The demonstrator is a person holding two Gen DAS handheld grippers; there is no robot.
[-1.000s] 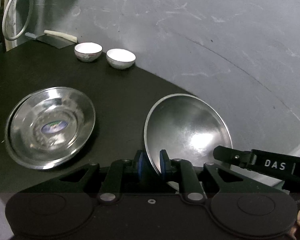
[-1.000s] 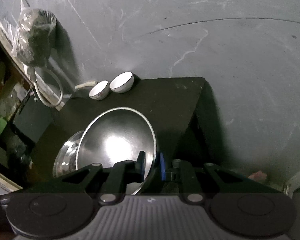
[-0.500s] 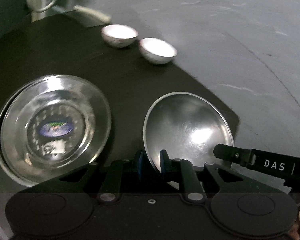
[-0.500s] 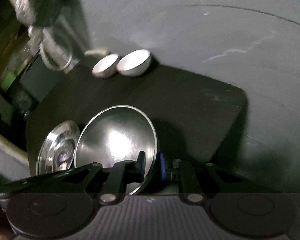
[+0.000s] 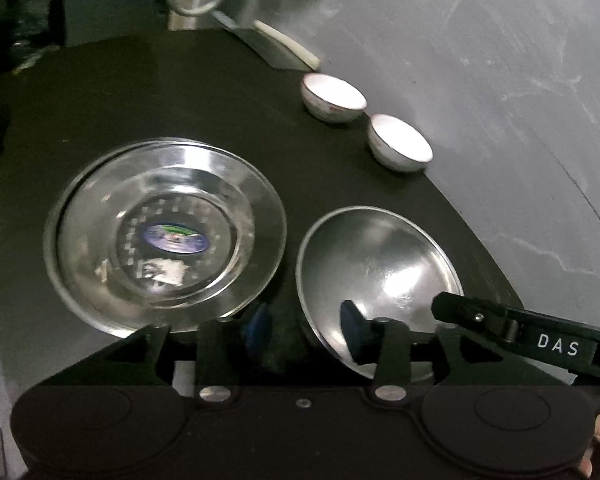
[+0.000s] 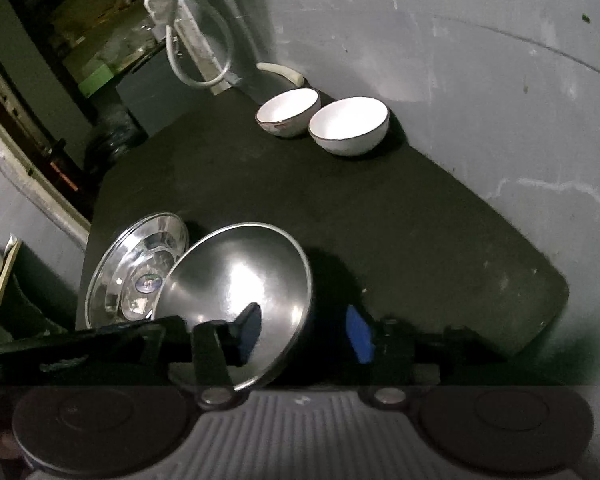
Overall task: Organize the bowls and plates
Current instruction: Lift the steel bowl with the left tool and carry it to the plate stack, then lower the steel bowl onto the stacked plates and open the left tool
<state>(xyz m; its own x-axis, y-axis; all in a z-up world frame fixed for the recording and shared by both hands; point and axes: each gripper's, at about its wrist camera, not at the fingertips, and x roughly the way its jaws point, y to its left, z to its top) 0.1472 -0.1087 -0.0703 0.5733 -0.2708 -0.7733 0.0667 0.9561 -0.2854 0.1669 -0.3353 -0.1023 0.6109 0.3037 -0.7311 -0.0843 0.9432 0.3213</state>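
Left gripper [image 5: 303,326]: jaws spread wide, straddling the near rim of the steel bowl [image 5: 380,268] without pinching it, one blue pad inside the bowl and one outside. Right gripper [image 6: 302,330]: likewise wide apart across the opposite rim, gripping nothing.

Steel bowl: on the black table [image 5: 180,92], near its front right corner; whether it sits flat or tilted cannot be settled from these dim views.

Steel plates [image 5: 168,236]: a stack, apparently two, just left of the bowl, the top one bearing an oval sticker at centre.

White bowls, two: first [image 5: 332,96] and second [image 5: 400,142], side by side at the far edge by the grey wall.

Left view only: a cleaver [image 5: 276,46] with pale handle behind the first white bowl, and the right gripper's arm (lettered DAS).

Right view only: a hose loop [image 6: 198,46] and a dark doorway beyond the table.
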